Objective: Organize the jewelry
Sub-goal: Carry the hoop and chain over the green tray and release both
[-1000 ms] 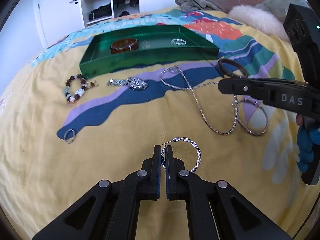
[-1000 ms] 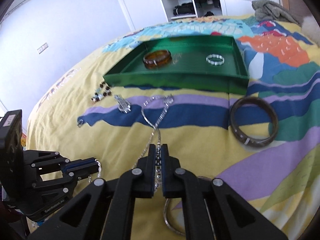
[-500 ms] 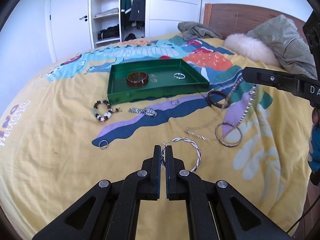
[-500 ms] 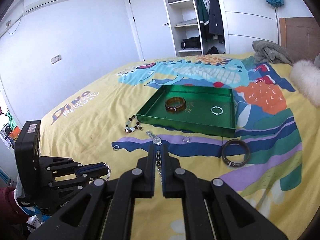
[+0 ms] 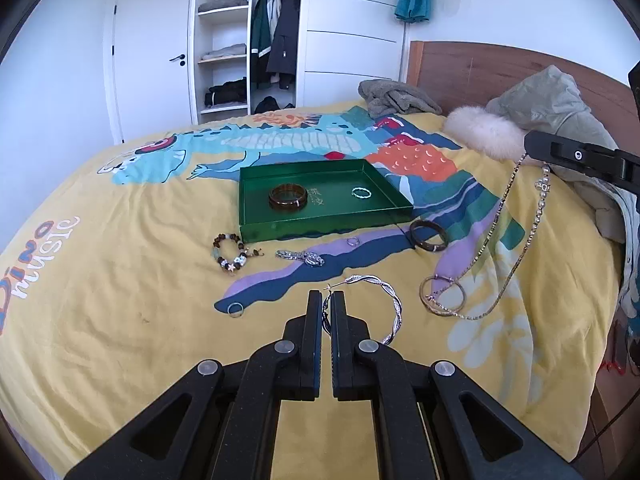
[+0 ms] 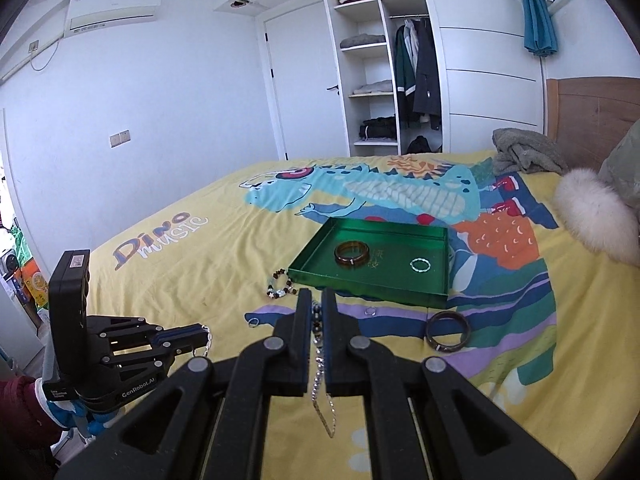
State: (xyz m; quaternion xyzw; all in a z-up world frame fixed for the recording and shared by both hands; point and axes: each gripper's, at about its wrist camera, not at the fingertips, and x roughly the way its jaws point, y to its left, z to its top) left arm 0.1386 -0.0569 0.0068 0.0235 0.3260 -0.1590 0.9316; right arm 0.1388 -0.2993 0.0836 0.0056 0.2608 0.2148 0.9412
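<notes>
Left claw (image 5: 327, 306) pinches twisted silver hoop earring (image 5: 380, 304); right claw (image 6: 316, 312) pinches chain necklace (image 5: 508, 240), dangling above the bed (image 5: 120, 260). Risk: swinging chain snags the gold hoop (image 5: 442, 295), missing green tray (image 5: 280, 228).

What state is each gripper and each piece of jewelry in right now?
Left gripper: shut on the twisted silver hoop.
Right gripper: shut on the chain necklace, which hangs in a loop.
Green tray: open, on the bed.
Amber bangle: flat in the tray.
Small silver bracelet: in the tray.
Beaded bracelet: on the bedspread, outside the tray.
Dark bangle: on the bedspread, outside the tray.
</notes>
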